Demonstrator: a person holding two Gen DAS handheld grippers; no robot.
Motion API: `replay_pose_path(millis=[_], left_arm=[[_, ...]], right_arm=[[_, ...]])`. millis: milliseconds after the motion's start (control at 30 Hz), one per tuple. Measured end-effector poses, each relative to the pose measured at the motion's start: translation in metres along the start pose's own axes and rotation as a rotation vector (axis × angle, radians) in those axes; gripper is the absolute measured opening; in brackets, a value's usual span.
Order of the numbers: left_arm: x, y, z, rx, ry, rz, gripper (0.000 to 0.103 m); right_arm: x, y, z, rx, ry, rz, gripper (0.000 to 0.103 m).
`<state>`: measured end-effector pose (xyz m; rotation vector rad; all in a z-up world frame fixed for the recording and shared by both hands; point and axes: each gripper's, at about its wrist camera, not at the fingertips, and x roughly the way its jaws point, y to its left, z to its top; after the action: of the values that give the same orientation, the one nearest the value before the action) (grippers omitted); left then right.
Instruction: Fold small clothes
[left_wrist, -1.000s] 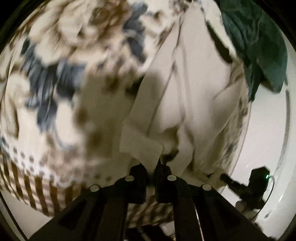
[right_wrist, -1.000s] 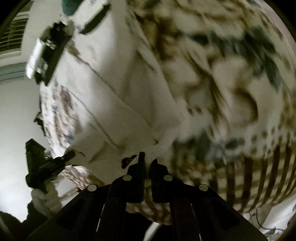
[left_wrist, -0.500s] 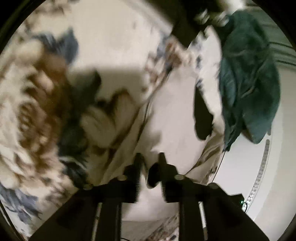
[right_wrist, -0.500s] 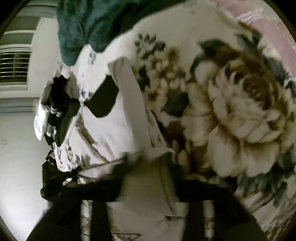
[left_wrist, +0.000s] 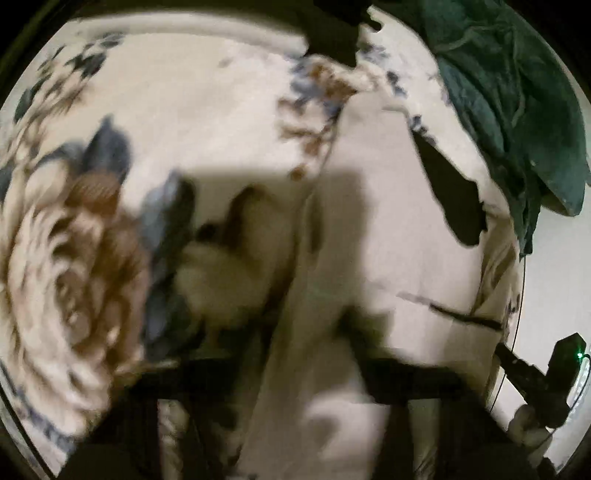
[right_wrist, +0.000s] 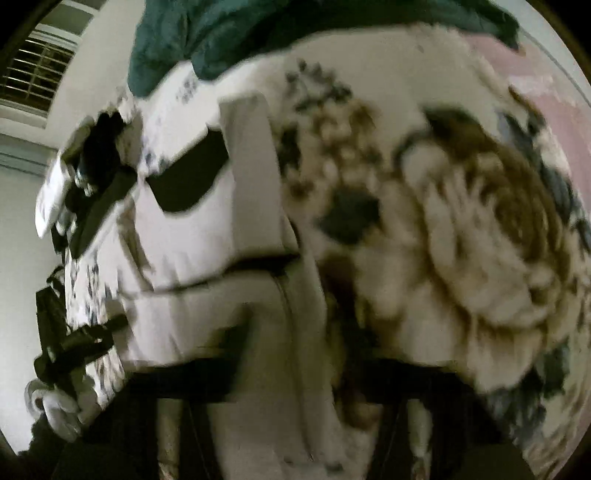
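Note:
A small white garment (left_wrist: 376, 229) lies on a bed cover with large brown and blue flowers (left_wrist: 74, 258). In the right wrist view the white garment (right_wrist: 207, 266) is folded over itself, with a fold edge across its middle. My left gripper (left_wrist: 306, 332) is blurred, its fingers spread wide over the cloth's near edge. My right gripper (right_wrist: 295, 332) is also blurred and spread wide above the garment. Neither holds cloth. Each view shows the other gripper at its edge, at the right of the left wrist view (left_wrist: 543, 373) and at the left of the right wrist view (right_wrist: 74, 339).
A dark green garment (left_wrist: 517, 96) lies at the far edge of the bed, also in the right wrist view (right_wrist: 229, 33). A black patch (left_wrist: 454, 195) shows beside the white garment. A white wall and a window with blinds (right_wrist: 33, 77) lie beyond.
Both grippers were shut on the white garment's edge a second ago. They carried it over, opened and let go; the garment now lies folded on the bed cover.

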<state>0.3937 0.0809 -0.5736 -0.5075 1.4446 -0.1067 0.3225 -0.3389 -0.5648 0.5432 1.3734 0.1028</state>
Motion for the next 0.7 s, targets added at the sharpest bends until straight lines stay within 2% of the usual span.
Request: replay_pose_path(millis=[100, 167, 233, 300, 333, 367, 400, 433, 500, 533, 600, 700], left_arm=[[0.0, -0.005, 0.0, 0.002, -0.02, 0.021, 0.004], [0.001, 0.0, -0.004, -0.013, -0.006, 0.023, 0.004], [-0.003, 0.0, -0.001, -0.023, 0.021, 0.017, 0.008], [-0.013, -0.007, 0.008, 0.004, 0.047, 0.0, 0.01], [-0.02, -0.013, 0.014, 0.022, 0.044, 0.0, 0.02], [-0.028, -0.022, 0.024, 0.045, 0.024, 0.004, 0.039], [-0.032, -0.027, 0.031, 0.057, 0.012, 0.001, 0.054], [-0.036, -0.035, 0.044, 0.07, -0.011, -0.015, 0.075], [-0.035, -0.048, 0.065, 0.095, -0.044, -0.027, 0.076], [-0.03, -0.056, 0.08, 0.129, -0.052, -0.005, 0.076], [-0.011, -0.076, 0.104, 0.21, -0.044, 0.053, 0.076], [0.024, -0.094, 0.134, 0.331, 0.009, 0.168, 0.076]], right_arm=[[-0.006, 0.002, 0.006, 0.009, -0.051, -0.043, 0.003], [-0.005, -0.002, 0.009, 0.02, -0.06, -0.079, 0.003], [0.005, -0.007, 0.01, 0.018, 0.002, -0.105, 0.003], [0.012, -0.008, 0.015, 0.05, 0.076, -0.085, 0.006], [0.009, -0.007, 0.02, 0.064, 0.089, -0.079, 0.018], [0.004, -0.005, 0.026, 0.067, 0.082, -0.075, 0.029], [-0.002, -0.003, 0.031, 0.069, 0.064, -0.071, 0.056], [-0.008, 0.0, 0.039, 0.077, 0.037, -0.066, 0.068], [-0.01, 0.009, 0.059, 0.068, 0.008, -0.066, 0.068], [-0.006, 0.015, 0.073, 0.05, 0.004, -0.082, 0.068], [0.007, 0.028, 0.101, 0.024, 0.002, -0.118, 0.07], [0.038, 0.053, 0.144, -0.056, 0.021, -0.175, 0.074]])
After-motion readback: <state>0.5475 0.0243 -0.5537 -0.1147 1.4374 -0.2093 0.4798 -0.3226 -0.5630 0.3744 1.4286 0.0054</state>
